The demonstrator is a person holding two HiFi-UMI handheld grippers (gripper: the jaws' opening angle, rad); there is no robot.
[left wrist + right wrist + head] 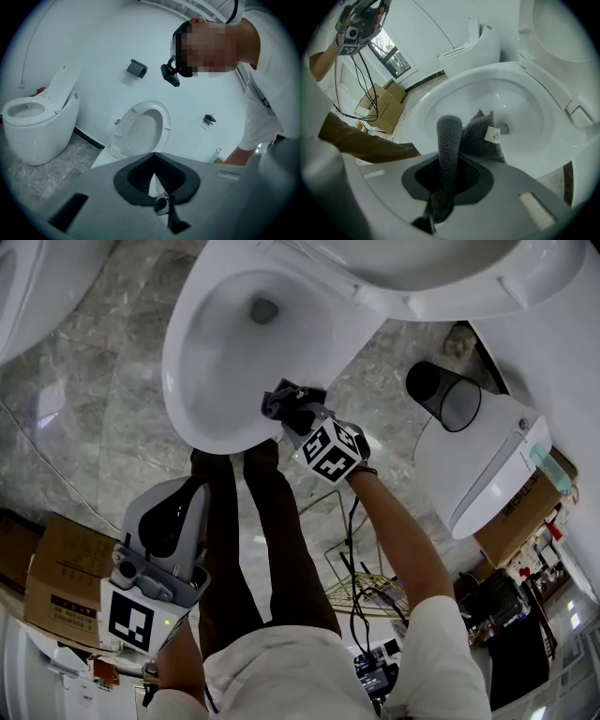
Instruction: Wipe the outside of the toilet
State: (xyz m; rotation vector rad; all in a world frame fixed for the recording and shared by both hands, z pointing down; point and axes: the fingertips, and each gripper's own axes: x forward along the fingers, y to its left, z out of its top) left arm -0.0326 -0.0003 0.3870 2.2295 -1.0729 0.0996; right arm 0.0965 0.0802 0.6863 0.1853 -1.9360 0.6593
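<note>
The white toilet (187,390) stands open at the top of the head view, seat and lid raised. My right gripper (298,413) is at the bowl's front rim, shut on a dark grey cloth (284,397). In the right gripper view the cloth (480,136) bunches out of the right gripper (450,154) and lies over the rim of the toilet (440,98), with a small white tag on it. My left gripper (169,521) is held low at the left, away from the toilet. The left gripper (154,180) has its jaws together and holds nothing.
A black waste bin (445,395) and a second toilet (487,465) stand at the right. Cardboard boxes (56,577) sit at the lower left. Cables (361,587) trail on the marble floor beside the person's brown-trousered legs (272,531). Another toilet (37,122) stands to the left.
</note>
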